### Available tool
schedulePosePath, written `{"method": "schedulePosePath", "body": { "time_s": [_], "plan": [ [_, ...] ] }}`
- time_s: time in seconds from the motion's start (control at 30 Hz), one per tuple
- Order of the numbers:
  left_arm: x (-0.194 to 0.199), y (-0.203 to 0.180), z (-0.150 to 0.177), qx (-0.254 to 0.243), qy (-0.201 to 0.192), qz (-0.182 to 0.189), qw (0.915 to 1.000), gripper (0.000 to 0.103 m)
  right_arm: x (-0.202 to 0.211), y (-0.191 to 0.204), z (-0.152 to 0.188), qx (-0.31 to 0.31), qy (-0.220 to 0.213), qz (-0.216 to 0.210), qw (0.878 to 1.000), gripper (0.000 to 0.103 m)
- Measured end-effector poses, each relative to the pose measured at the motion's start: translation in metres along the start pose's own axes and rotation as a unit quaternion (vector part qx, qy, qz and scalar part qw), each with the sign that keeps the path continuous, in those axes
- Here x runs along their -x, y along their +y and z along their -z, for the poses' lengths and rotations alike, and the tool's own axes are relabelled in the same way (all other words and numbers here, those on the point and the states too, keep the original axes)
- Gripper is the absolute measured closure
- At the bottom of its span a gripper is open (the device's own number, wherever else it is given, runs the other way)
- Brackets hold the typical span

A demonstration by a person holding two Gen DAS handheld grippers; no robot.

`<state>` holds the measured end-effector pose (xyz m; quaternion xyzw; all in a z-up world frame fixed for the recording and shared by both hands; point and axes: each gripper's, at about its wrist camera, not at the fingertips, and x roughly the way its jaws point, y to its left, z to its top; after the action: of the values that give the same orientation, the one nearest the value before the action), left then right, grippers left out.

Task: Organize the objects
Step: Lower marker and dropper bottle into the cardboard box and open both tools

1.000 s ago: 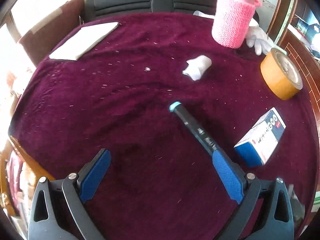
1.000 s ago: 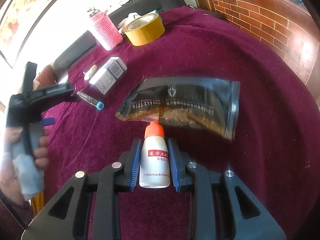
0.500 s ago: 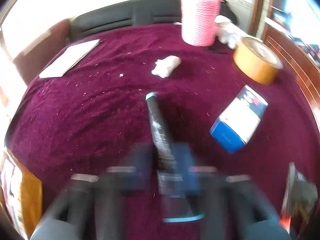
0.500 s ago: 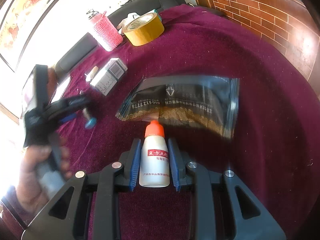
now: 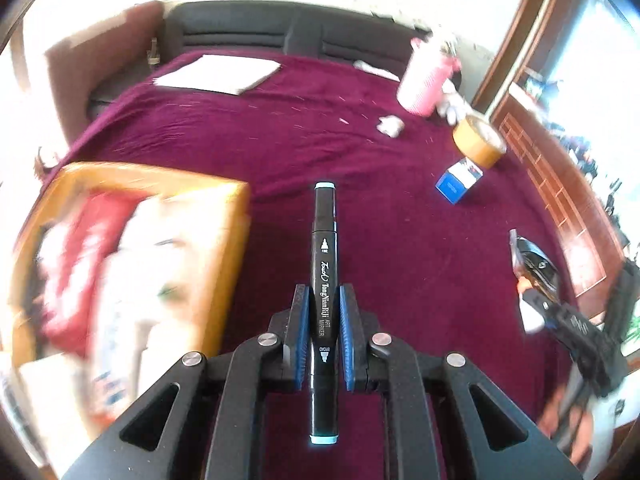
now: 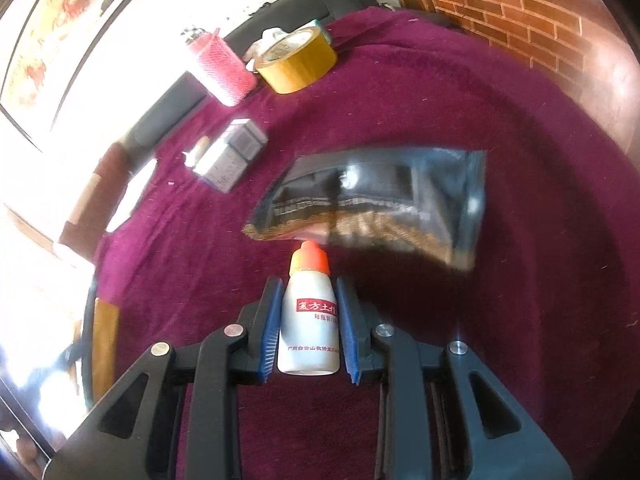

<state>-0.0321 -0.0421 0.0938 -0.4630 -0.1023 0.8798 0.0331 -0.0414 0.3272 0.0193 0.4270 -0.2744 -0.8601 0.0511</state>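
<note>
Item, marker [image 5: 325, 304]: clamped mid-barrel in left gripper [image 5: 324, 312], lifted near the orange box [image 5: 234, 240] at left; right gripper [image 6: 308, 320] grips white bottle [image 6: 309, 320]; advice: carry level over box rim, lower, then release.

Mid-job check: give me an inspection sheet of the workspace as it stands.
Surface: maroon cloth, lint-flecked.
Job's things: black art marker in left gripper; white orange-capped bottle in right gripper; orange box of blurred items at left.
Clutter: tan tape roll, pink knitted bottle, blue-white carton, dark foil pouch, white pad.
Cables: nothing seen.
Surroundings: black sofa, brick wall.
</note>
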Motion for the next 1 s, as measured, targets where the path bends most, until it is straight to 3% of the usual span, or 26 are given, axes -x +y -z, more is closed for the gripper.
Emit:
{"method": "schedulePosePath", "body": {
  "time_s": [0.1,0.23,0.4,0.53,0.77,1.0],
  "plan": [
    [0.037,0.042,0.008,0.009,-0.025,-0.008,0.9996,0.091,0.006,0.013,0.005,-0.005,0.003,-0.031,1.000,0.079],
    [0.070,0.100,0.008,0.015,-0.065,-0.055,0.9963,0.091,0.022,0.057,0.019,0.026,0.016,-0.054,0.998,0.079],
    [0.057,0.154,-0.003,0.045,-0.055,-0.068,0.9952,0.091,0.022,0.145,0.042,0.077,0.052,-0.103,0.990,0.079],
    [0.026,0.183,-0.012,0.061,-0.040,-0.081,0.9940,0.091,-0.007,0.221,0.073,0.119,0.100,-0.125,0.980,0.078],
    [0.001,0.220,-0.013,0.090,-0.014,-0.061,0.9940,0.090,-0.070,0.322,0.134,0.195,0.158,-0.099,0.963,0.078],
    [0.006,0.216,-0.007,0.088,-0.031,-0.068,0.9933,0.090,-0.100,0.358,0.160,0.257,0.143,-0.027,0.955,0.077]
  ]
}}
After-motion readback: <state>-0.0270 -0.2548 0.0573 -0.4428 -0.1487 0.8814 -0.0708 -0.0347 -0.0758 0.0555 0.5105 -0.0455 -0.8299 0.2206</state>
